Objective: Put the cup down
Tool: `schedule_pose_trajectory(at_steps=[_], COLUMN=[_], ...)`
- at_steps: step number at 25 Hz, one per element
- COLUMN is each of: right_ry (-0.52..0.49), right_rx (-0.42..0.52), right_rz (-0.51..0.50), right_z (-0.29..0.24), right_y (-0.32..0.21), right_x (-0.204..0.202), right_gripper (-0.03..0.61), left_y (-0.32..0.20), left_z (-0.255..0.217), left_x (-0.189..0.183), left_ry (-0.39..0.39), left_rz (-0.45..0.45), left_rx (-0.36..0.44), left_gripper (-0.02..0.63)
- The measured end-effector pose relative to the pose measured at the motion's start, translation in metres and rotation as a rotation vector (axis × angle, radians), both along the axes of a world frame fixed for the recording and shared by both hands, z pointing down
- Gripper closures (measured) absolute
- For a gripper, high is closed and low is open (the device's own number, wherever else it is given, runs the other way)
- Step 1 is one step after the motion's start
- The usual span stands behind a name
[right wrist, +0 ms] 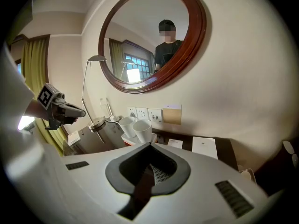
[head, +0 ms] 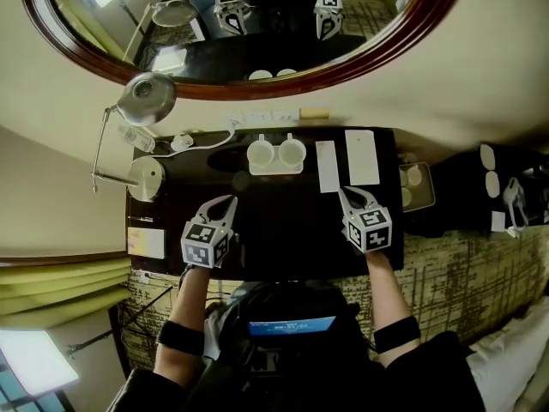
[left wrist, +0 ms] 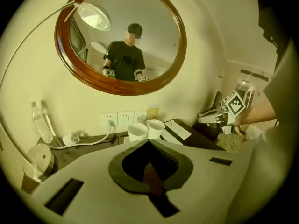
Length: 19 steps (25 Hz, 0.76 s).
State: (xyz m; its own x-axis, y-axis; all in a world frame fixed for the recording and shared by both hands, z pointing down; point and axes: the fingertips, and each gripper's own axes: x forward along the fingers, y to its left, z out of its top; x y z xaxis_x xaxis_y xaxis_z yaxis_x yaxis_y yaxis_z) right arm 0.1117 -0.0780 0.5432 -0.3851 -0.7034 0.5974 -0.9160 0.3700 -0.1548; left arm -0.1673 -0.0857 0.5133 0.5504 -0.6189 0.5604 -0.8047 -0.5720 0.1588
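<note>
Left gripper: jaws together, empty, left of centre.
Right gripper: jaws together, empty, right of centre.
Cups: two, side by side on tray, upper centre of counter, apart from both grippers.

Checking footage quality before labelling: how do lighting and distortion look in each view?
Head view: dim, dark desk, blown-out bright patch lower left. Left gripper view: yellow cast, strong fisheye, black corners. Right gripper view: same fisheye vignette, more neutral light.
</note>
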Motion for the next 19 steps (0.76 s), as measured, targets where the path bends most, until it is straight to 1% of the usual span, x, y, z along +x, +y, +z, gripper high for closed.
schedule_pose_trajectory(at_steps=[4, 11, 16, 19], right_ry=[0.002, -0.002, -0.004, -0.003], right_rx=[-0.003, -0.004, -0.007, -0.002], right_rz=[-0.006, -0.016, -0.019, -0.023], right_z=[0.000, 0.000, 0.001, -0.001], right_y=[0.003, 0.009, 0.014, 0.016], right_x=[0.000, -0.003, -0.002, -0.002], right_gripper=[0.577, 0.577, 0.577, 0.577], left_y=[0.002, 0.014, 0.016, 0.020], left_z=[0.008, 0.005, 0.009, 0.011], left_x=[-0.002, 0.002, -0.002, 0.000], left_ry=[0.000, 0.003, 0.013, 0.020], left_rz=[0.005, 0.024, 0.007, 0.012], left_rx=[0.001, -0.023, -0.010, -0.011], left_gripper=[0.611, 0.611, 0.611, 0.611])
